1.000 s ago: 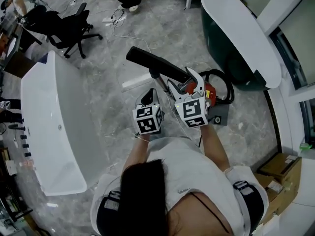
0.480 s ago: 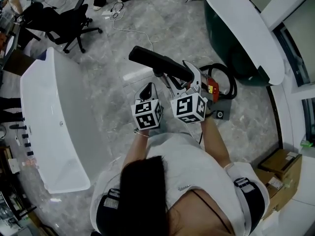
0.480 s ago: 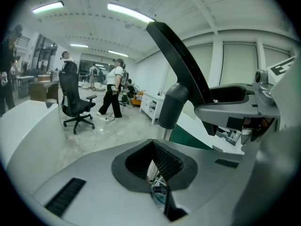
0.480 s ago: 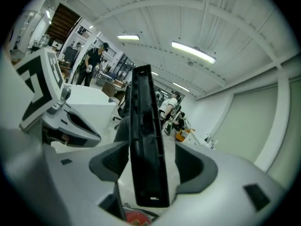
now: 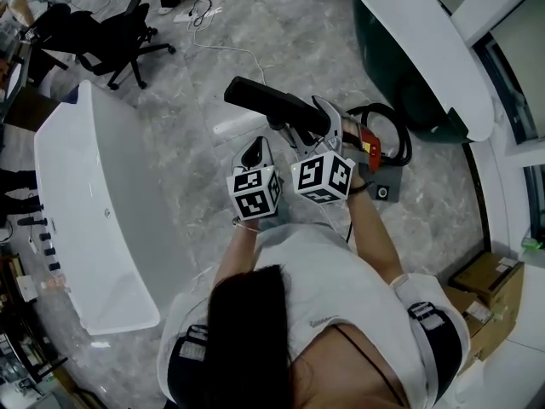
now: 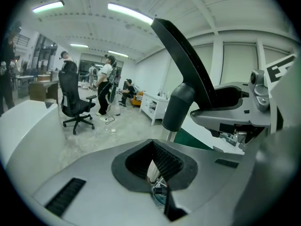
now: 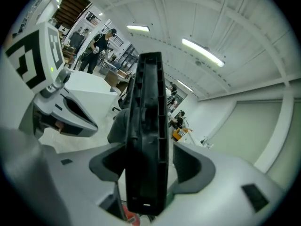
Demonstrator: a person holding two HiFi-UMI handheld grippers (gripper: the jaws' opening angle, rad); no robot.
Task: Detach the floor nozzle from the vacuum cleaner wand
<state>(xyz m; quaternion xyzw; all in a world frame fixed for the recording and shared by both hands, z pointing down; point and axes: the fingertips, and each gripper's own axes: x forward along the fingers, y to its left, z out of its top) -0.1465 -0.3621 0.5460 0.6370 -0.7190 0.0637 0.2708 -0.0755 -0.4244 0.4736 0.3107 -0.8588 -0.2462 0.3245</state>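
Note:
The black floor nozzle (image 5: 274, 106) is held up off the floor, long and narrow, on a grey neck (image 6: 178, 106) that leads down into the pale wand tube (image 6: 171, 135). My left gripper (image 5: 258, 149) sits just below that neck, shut, with a pale length of the wand (image 6: 152, 166) showing between its ribbed pads. My right gripper (image 5: 329, 119) closes on the nozzle's right end. In the right gripper view the nozzle (image 7: 148, 140) stands edge-on between the two dark pads (image 7: 194, 169). The left gripper's body (image 7: 61, 107) is close on its left.
The red and black vacuum body (image 5: 366, 150) with its looped hose lies on the marble floor just right of my hands. A white bathtub (image 5: 94, 203) stands at the left, a dark green one with a white rim (image 5: 417, 49) at the upper right. An office chair (image 5: 111, 37) is far left.
My right gripper has rolled, its marker cube now tilted, and moved slightly toward the left gripper. The nozzle stays between its jaws, and the left gripper keeps its hold.

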